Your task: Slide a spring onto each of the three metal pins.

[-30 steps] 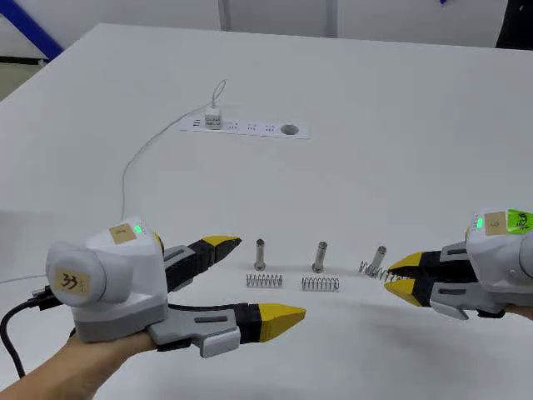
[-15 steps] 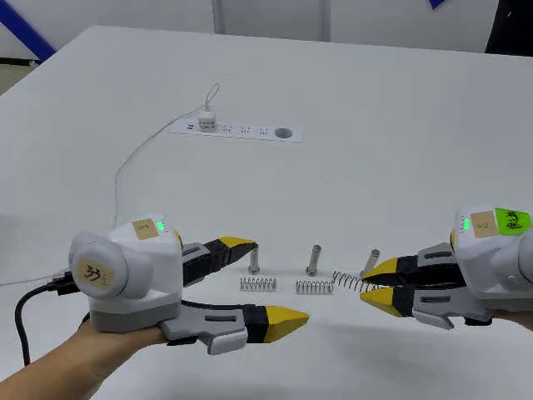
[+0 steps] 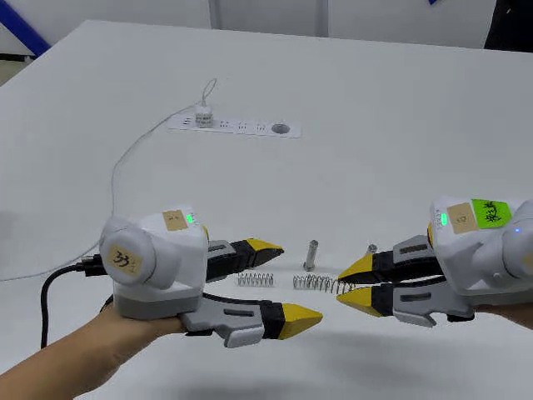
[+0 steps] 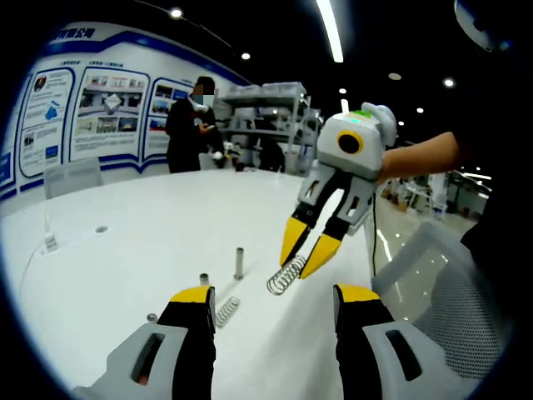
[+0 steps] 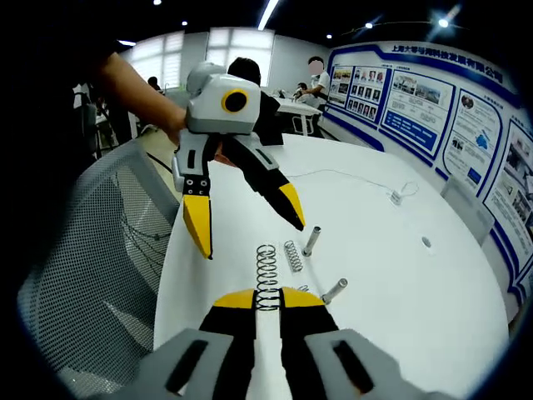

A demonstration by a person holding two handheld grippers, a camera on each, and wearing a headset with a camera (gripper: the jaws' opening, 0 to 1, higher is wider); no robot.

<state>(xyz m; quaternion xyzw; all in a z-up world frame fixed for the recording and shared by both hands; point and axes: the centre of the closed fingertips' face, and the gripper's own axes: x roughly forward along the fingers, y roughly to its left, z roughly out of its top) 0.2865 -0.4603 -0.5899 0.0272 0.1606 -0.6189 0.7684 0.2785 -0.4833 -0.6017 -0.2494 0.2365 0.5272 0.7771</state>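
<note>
Jaws on right gripper [image 5: 266, 302] pinch one end of a spring [image 5: 266, 271]; left gripper [image 3: 298, 282] jaws are spread wide, holding nothing.

Springs [image 3: 256, 279] before pins [image 3: 311, 254]; power strip [image 3: 233, 126] behind

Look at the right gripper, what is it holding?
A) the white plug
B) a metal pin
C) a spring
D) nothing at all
C: in the right gripper view, the right gripper has its jaws closed on one end of a spring, and the rest of the spring sticks out ahead of them.
</note>
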